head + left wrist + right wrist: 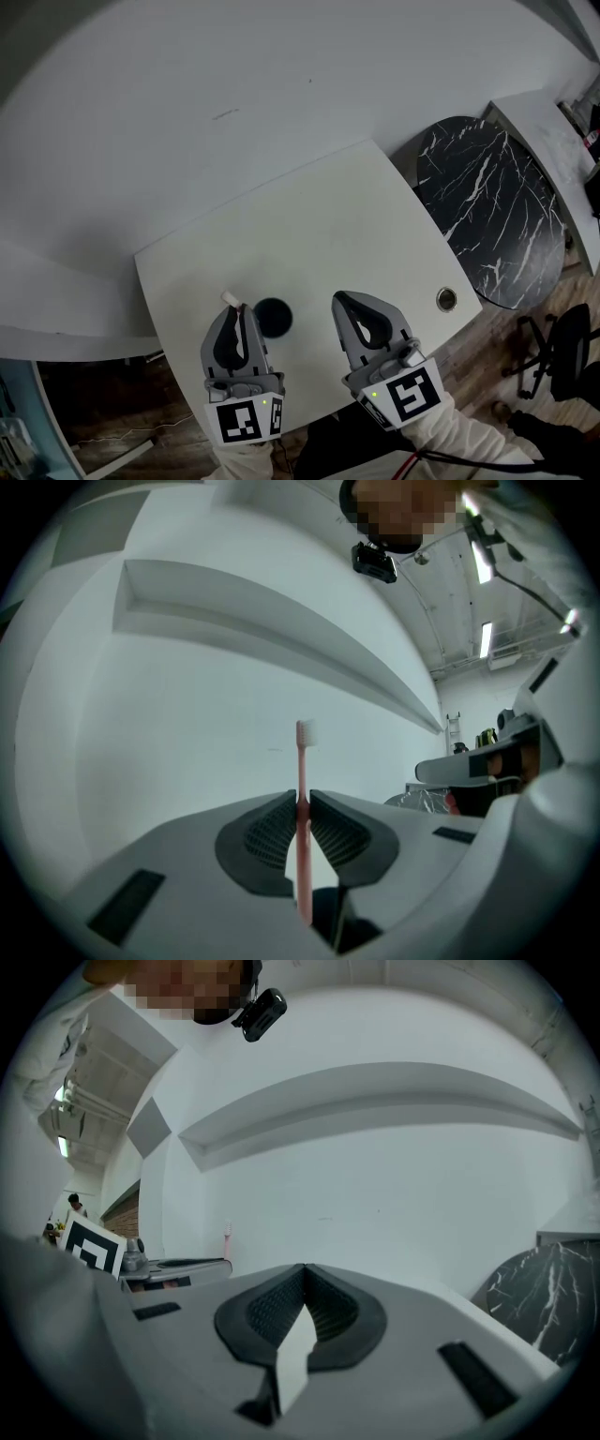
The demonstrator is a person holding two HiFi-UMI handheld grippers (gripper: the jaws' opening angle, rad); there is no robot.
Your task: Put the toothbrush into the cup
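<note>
1. Head view: the left gripper [241, 313] and right gripper [341, 300] point level over a white, round-cornered table [309, 211]. A round black cup [273, 318] stands just beside the left one.
2. Left gripper view: ribbed jaws clamp a slim pink toothbrush [303, 785] upright, white bristles on top.
3. Right gripper view: ribbed jaws meet, with nothing between them.

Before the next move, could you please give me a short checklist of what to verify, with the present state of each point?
1. Toothbrush clamped in the left gripper: ok, the pads press on its handle.
2. Toothbrush upright, bristles on top: ok.
3. Cup standing on the table, mouth facing up: ok.
4. Toothbrush's lower end above the cup's mouth: cannot tell; the head view hides that end behind the gripper.
5. Right gripper out of the way: ok, shut, empty, apart from the cup.
</note>
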